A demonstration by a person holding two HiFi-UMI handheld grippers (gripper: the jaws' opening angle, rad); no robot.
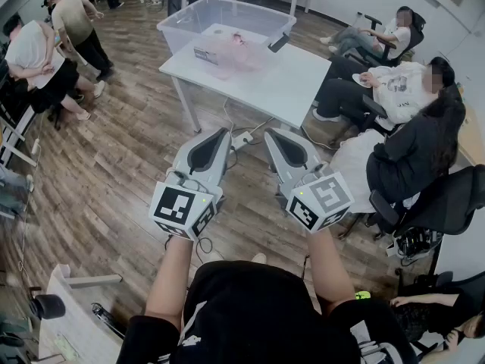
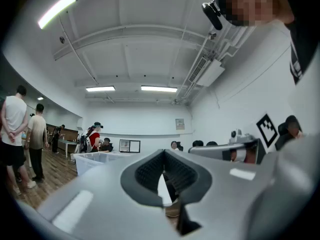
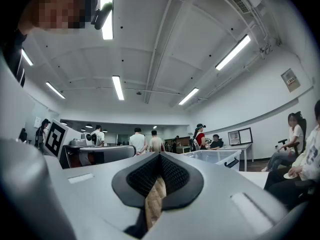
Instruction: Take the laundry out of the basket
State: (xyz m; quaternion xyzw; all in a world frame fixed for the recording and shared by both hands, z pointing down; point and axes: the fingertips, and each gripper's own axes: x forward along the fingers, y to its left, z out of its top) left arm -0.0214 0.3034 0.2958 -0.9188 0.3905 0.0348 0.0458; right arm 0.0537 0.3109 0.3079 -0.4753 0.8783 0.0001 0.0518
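Nothing of the task is done yet, as far as can be seen. The clear plastic basket (image 1: pixel 178 30) stands at the far end of the white rectangular table (image 1: pixel 295 89), and the pale pink laundry (image 1: pixel 236 54) lies inside it, untouched. The person stands well back from the table's near edge. The left gripper (image 1: pixel 222 133) and the right gripper (image 1: pixel 270 133) are held level side by side, each with its jaws closed together on nothing. The approach, the grasp and the lift-out all remain.
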